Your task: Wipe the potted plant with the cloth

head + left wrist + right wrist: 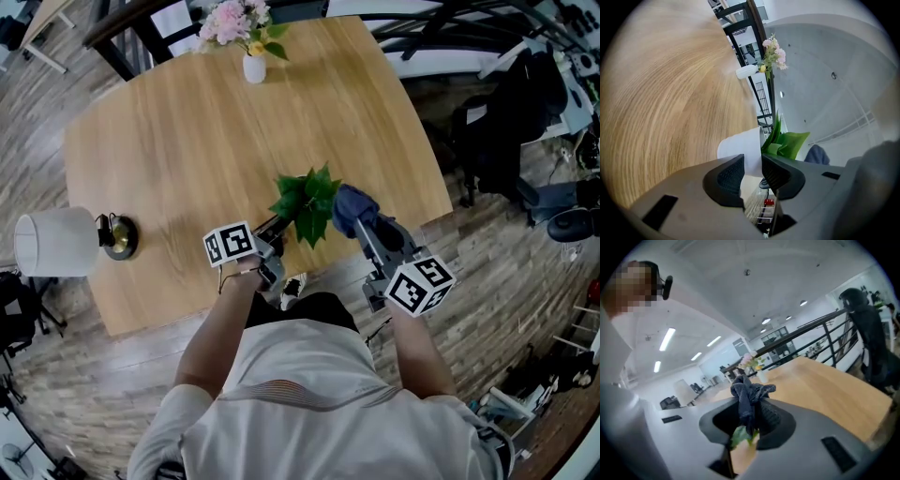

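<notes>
L: I see my left gripper (751,172) clamped on the white pot of the potted plant (307,202), held above the table (187,141) at its near edge | R: my right gripper (751,420) pinches the dark blue cloth (748,394), bunched against the plant's leaves.

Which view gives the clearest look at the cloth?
The right gripper view: the dark blue cloth stands bunched between the right gripper's jaws, which are clamped on it. The head view shows it as a blue wad beside the potted plant; the left gripper view catches only a corner past the leaves.
</notes>
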Demonstrator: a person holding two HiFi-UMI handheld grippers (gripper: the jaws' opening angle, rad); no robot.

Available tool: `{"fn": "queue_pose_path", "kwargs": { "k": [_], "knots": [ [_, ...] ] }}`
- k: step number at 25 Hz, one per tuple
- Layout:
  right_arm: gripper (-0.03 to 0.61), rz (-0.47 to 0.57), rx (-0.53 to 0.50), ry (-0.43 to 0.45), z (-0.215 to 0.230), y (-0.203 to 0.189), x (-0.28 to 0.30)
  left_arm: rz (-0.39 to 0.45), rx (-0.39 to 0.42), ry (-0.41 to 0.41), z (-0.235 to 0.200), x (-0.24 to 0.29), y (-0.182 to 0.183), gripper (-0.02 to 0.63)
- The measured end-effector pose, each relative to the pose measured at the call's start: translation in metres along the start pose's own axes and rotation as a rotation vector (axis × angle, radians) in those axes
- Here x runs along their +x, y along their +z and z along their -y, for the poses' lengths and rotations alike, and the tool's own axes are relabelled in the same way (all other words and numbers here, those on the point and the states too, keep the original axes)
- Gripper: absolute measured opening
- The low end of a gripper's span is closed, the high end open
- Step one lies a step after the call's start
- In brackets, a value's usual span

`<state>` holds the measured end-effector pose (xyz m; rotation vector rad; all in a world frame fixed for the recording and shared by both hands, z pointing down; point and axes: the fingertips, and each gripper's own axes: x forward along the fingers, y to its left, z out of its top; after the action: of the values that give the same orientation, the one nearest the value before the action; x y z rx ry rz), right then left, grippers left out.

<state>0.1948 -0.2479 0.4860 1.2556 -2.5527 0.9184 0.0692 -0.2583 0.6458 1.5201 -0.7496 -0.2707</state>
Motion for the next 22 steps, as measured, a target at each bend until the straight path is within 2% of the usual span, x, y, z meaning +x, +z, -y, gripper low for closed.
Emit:
{"fn": "queue_pose_path", "kwargs": {
  "k": [3, 4, 6, 11, 19, 22],
  "knots": [
    [0.129, -0.077, 0.081, 0.201, -0.043, -0.018, 0.024, 0.006, 0.0, 0.001, 0.0, 0.0, 0.0, 0.117],
    [0.127, -0.122, 0.104, 0.232, -0.05, -0.031, 0.034, 0.008, 0.0, 0.002, 0.001, 0.001, 0.0, 0.117],
    [0.127, -0.205, 0.116, 0.229, -0.052, -0.059, 0.052, 0.01, 0.001, 0.001, 0.001, 0.001, 0.0, 0.117],
    [0.129, -0.272, 0.166, 0.079, -0.003, -0.095, 0.05, 0.01, 0.007, 0.0, 0.0, 0.001, 0.0, 0.117],
    [0.127, -0.221, 0.126, -0.25, 0.093, -0.091, 0.01, 0.015, 0.01, 0.0, -0.001, 0.001, 0.002, 0.117],
    [0.127, -0.182, 0.131, -0.312, 0.112, -0.082, -0.004, 0.022, 0.033, 0.006, -0.001, 0.001, 0.002, 0.117]
  ]
}}
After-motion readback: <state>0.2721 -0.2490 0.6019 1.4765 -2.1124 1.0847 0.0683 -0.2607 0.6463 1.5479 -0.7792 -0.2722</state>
